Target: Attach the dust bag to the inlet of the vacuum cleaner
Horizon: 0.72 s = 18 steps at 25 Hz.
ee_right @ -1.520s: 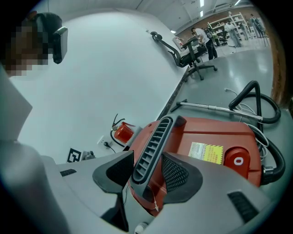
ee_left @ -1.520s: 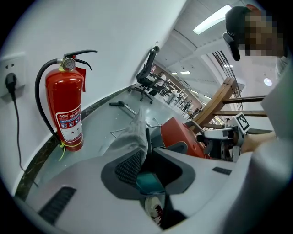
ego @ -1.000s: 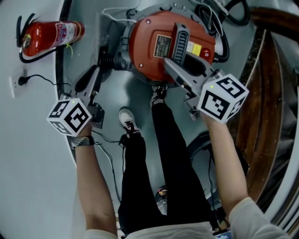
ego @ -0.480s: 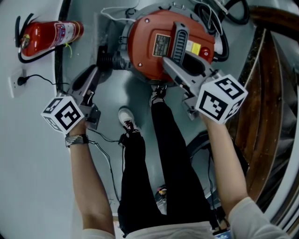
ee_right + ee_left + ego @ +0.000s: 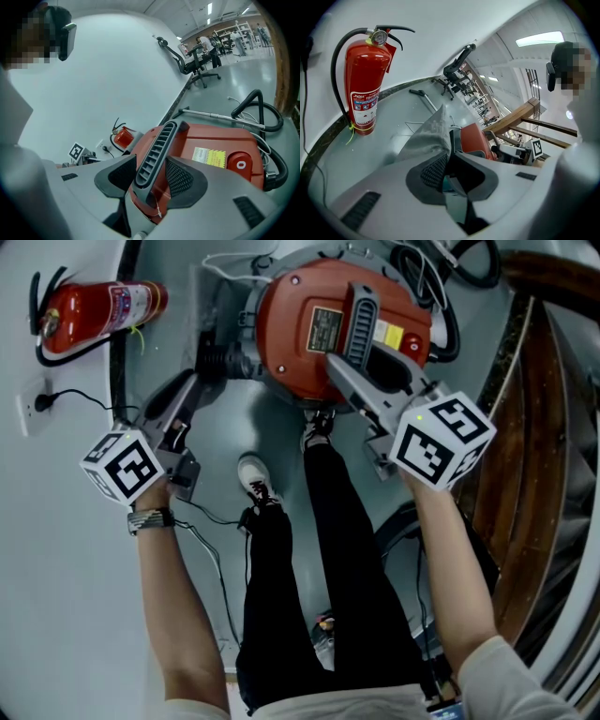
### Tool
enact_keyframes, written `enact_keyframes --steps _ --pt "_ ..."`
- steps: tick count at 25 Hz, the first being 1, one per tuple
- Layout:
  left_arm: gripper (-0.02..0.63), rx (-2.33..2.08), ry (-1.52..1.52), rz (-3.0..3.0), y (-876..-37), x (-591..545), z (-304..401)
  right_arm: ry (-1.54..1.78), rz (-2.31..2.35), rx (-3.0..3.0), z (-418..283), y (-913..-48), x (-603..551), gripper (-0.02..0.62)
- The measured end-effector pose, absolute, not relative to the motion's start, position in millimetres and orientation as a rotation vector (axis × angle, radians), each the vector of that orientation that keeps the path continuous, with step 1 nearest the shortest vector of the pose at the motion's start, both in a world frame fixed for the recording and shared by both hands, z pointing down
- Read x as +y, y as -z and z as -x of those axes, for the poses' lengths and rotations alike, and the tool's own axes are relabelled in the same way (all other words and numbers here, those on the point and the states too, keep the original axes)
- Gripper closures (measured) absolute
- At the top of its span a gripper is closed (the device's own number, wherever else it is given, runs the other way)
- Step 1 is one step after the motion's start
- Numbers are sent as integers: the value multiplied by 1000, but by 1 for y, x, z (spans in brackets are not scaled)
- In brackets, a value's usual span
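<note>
A red vacuum cleaner (image 5: 305,329) stands on the floor in front of the person's feet. My right gripper (image 5: 342,367) is shut on its grey ribbed handle (image 5: 157,145), one pad on each side. The grey cloth dust bag (image 5: 426,136) hangs at the vacuum's left side (image 5: 217,310). My left gripper (image 5: 192,381) points at it. In the left gripper view the left gripper (image 5: 447,171) has its jaws nearly together, with the bag's edge running down between the pads. The inlet itself is hidden behind the cloth.
A red fire extinguisher (image 5: 98,310) stands by the wall at the left, near a wall socket (image 5: 42,404) with a cable. A black hose (image 5: 450,296) and a metal wand (image 5: 220,115) lie behind the vacuum. Wooden stairs (image 5: 534,427) run along the right. The person's shoe (image 5: 255,479) is close by.
My left gripper has shifted a little to the left and up, away from the person's legs. The right gripper and the vacuum have stayed put.
</note>
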<state>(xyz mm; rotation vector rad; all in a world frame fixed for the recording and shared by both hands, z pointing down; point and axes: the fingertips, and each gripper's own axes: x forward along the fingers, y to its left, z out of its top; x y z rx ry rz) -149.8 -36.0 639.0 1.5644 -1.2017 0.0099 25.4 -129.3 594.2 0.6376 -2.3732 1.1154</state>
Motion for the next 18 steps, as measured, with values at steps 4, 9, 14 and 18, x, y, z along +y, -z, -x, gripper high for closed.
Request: enact_keyframes --steps 4,9,14,18 --pt "557 -1186 -13 -1562 -638 -36 149 -1121 -634 -2368 -25 -594 -129 393" --pt "557 -1174 -8 -1566 -638 -36 148 -1114 -640 -2371 -25 -594 -130 391" --pt "583 -1195 -32 -1572 -634 -37 143 -1112 -639 -2370 -26 -594 -130 391" --pt "580 -1273 -130 -1581 -633 -39 143 -1151 -608 -2352 -24 -596 -129 391"
